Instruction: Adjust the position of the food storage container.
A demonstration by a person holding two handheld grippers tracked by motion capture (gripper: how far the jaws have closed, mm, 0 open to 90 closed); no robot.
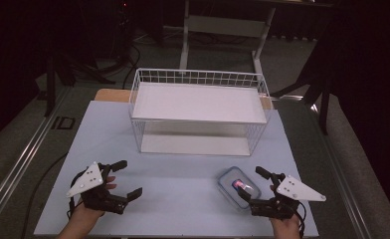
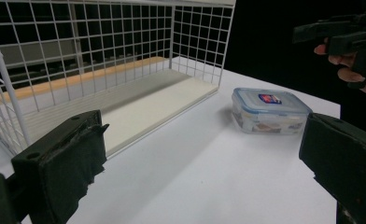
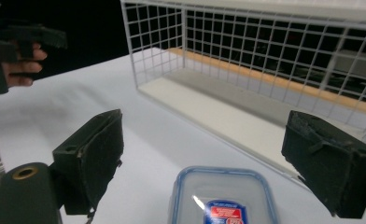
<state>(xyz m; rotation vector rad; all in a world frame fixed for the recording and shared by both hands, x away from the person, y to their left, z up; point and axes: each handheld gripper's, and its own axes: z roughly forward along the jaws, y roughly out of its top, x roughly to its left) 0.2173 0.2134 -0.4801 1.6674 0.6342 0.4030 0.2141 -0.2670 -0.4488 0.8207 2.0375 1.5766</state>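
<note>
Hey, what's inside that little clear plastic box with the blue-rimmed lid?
Through the box walls, pale contents show low inside, too blurred to identify. The lid carries a red and blue label, which covers part of the interior from above.

Clear plastic container [image 1: 239,187], blue-rimmed lid on, flat on table nr front-right; contents unclear, poss. food.

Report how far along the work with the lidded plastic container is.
Done: nothing yet; the lidded container sits on the table in front of the wire basket, lid on. In hand: the right gripper is open, its jaws either side of the container, not visibly pressing it. The left gripper is open, holding nothing. Left: probably closing on the container and moving it, perhaps into the basket.
</note>
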